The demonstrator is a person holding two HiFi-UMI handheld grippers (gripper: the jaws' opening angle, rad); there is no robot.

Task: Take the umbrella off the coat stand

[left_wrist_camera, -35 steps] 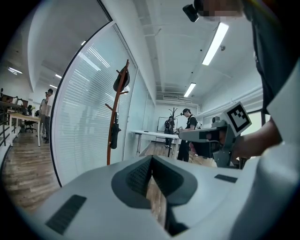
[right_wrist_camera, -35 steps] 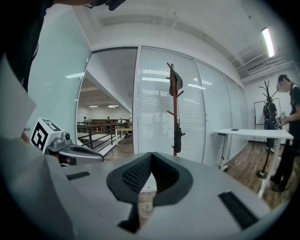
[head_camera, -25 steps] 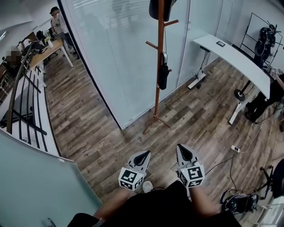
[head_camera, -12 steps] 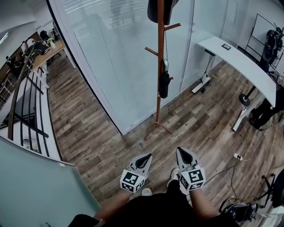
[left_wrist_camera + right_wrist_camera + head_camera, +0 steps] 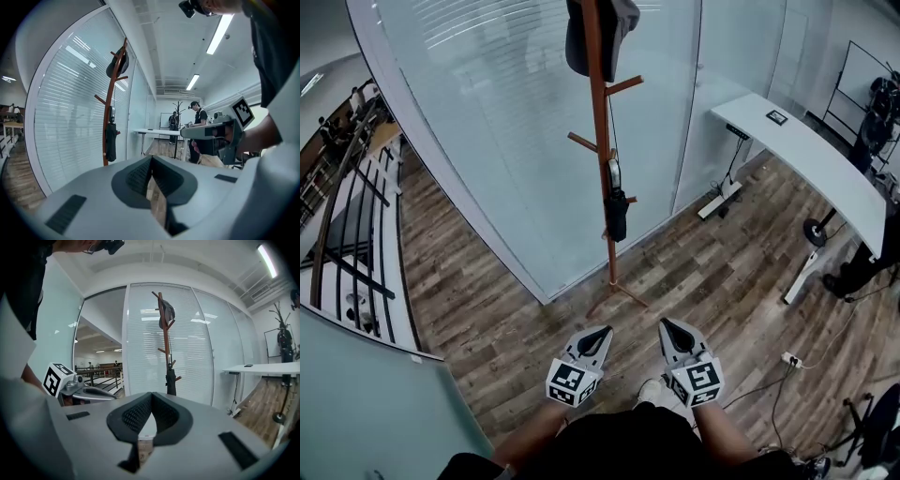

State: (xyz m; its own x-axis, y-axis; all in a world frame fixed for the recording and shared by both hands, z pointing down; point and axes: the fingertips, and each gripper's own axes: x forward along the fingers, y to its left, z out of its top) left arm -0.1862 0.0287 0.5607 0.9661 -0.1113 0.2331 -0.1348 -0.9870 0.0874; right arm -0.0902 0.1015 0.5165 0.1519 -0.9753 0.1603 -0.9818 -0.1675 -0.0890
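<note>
A brown wooden coat stand (image 5: 602, 141) rises in front of a glass wall. A folded black umbrella (image 5: 617, 214) hangs from one of its lower pegs, and a dark hat (image 5: 581, 37) sits on top. My left gripper (image 5: 598, 332) and right gripper (image 5: 667, 324) are side by side low in the head view, well short of the stand's feet. Both are shut with nothing between the fingers. The left gripper view shows the umbrella (image 5: 110, 140) far beyond my left gripper (image 5: 151, 159). In the right gripper view the umbrella (image 5: 171, 380) hangs straight ahead of my right gripper (image 5: 151, 394).
The curved glass wall with blinds (image 5: 487, 141) stands just behind the stand. A white desk (image 5: 806, 159) is at the right and a railing (image 5: 347, 216) at the left. A power strip with cables (image 5: 789, 359) lies on the wood floor. A person (image 5: 197, 126) stands far off.
The stand now looks nearer and sits further left in the head view. Both grippers have moved forward together and stayed shut.
</note>
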